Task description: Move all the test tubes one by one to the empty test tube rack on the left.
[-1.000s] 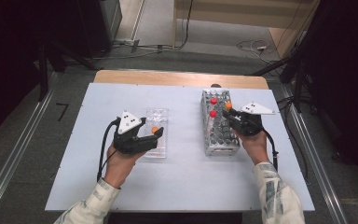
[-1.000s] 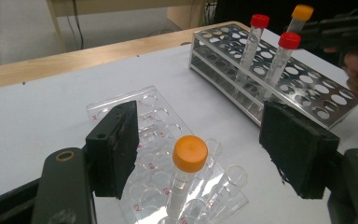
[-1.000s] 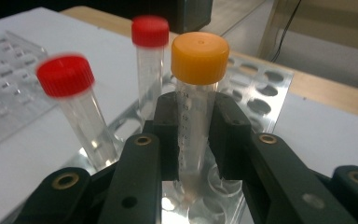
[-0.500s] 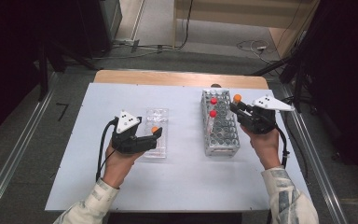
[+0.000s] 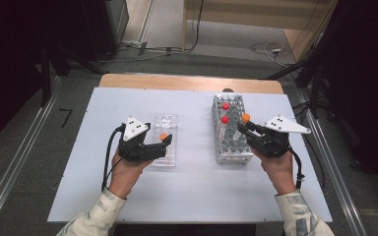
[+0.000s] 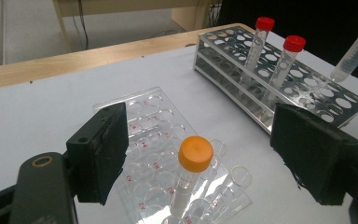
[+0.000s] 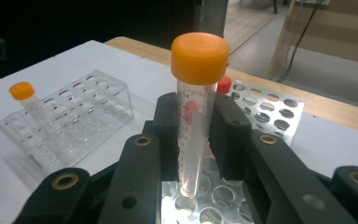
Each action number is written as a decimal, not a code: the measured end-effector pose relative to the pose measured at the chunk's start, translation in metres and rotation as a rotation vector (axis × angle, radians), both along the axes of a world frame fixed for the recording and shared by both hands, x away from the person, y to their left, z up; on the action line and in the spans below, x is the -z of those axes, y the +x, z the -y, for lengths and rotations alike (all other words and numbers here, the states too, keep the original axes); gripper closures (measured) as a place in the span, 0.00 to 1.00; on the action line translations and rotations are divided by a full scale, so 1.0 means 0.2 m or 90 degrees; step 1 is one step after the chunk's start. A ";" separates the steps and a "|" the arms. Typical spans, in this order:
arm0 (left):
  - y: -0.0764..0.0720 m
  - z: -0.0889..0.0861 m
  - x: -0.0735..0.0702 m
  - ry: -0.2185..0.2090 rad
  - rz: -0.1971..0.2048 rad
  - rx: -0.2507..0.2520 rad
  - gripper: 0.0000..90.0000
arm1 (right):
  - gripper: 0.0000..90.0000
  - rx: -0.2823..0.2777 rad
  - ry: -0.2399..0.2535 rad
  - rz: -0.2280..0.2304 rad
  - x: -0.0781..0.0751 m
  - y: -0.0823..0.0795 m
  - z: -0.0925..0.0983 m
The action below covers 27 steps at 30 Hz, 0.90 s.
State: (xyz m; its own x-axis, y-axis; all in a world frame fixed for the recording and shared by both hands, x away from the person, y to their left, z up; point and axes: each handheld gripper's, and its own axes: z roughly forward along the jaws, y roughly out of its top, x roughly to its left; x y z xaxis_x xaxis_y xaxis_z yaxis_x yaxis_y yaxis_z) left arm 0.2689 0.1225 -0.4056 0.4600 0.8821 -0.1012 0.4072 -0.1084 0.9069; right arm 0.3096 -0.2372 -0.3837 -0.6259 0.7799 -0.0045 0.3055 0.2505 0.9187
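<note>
The steel rack (image 5: pixel 231 132) sits at three o'clock of the clear plastic rack (image 5: pixel 164 140) on the white table (image 5: pixel 192 196). The right gripper (image 7: pixel 196 135), clamped on an orange-capped tube (image 7: pixel 196 112), holds it over the steel rack's holes. The left gripper (image 6: pixel 200 149) has just been opening; its jaws stand wide either side of a second orange-capped tube (image 6: pixel 191 172), standing in the clear rack, pads not touching. These tubes look light, stiff and slick-walled: best gripped mid-barrel, below the cap.

White table (image 5: pixel 192 191) carries a clear plastic rack (image 5: pixel 165 142) at left; metal rack (image 5: pixel 230 129) at right.
</note>
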 end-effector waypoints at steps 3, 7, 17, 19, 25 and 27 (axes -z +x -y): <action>-0.01 0.00 0.00 -0.003 0.002 0.001 0.22 | 0.79 -0.006 -0.001 -0.006 0.02 -0.03 -0.01; -0.01 0.00 -0.01 -0.007 0.004 0.005 0.22 | 0.79 -0.018 -0.004 -0.012 0.05 -0.07 -0.04; -0.03 0.02 -0.03 -0.012 0.008 0.016 0.23 | 0.79 -0.078 -0.016 -0.031 0.11 -0.14 -0.20; -0.03 0.02 -0.03 -0.009 0.009 0.019 0.23 | 0.79 -0.092 -0.021 -0.033 0.12 -0.16 -0.24; -0.05 0.05 -0.03 -0.009 0.012 0.033 0.23 | 0.79 -0.130 -0.032 -0.036 0.16 -0.20 -0.35; -0.06 0.06 -0.04 -0.008 0.014 0.040 0.22 | 0.79 -0.140 -0.035 -0.038 0.18 -0.21 -0.38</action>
